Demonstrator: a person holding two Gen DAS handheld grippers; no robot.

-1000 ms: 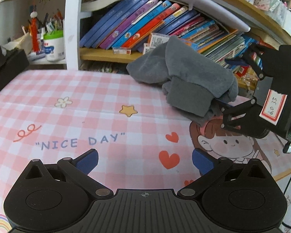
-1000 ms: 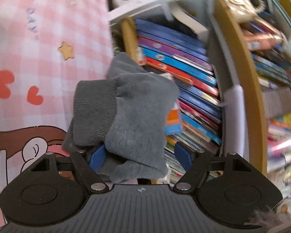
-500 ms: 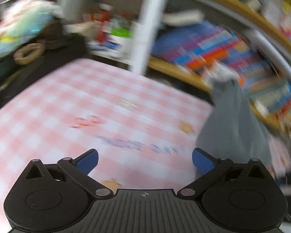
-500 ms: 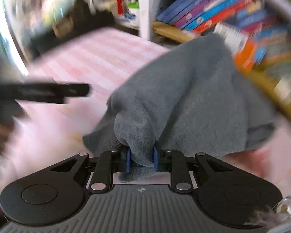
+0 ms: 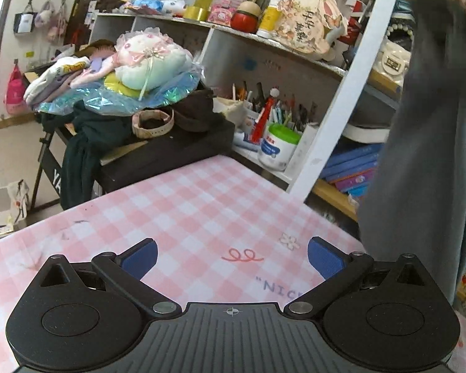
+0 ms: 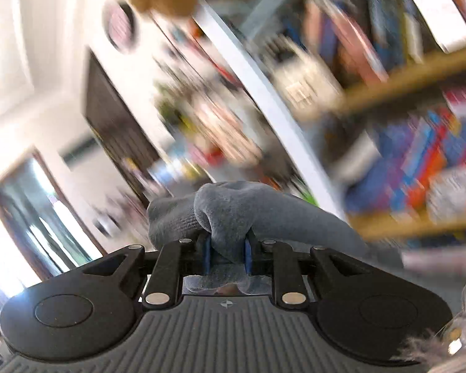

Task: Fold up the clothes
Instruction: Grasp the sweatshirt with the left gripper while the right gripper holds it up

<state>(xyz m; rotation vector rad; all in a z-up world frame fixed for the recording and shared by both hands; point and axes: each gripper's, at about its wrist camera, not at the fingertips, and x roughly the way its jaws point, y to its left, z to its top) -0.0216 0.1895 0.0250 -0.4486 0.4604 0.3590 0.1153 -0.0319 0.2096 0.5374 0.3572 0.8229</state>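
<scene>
Lifted off the surface since a second ago, the grey garment (image 5: 425, 155) now hangs tall at the right.

Checked pink cloth covers the surface (image 5: 202, 205), bare in front of the left claw (image 5: 232, 259), whose jaws stand wide apart on nothing. Behind are crowded shelves (image 5: 341, 118) and a heaped side table (image 5: 158, 152). The right claw (image 6: 226, 256) is clamped on a bunch of the garment. This looks like the shake-out step; next, the free claw likely needs a hanging edge to spread it flat.

Soft grey knitted fleece garment (image 5: 425, 155) hangs lengthwise above the table (bunched fold (image 6: 230, 214) pinched at top).
</scene>
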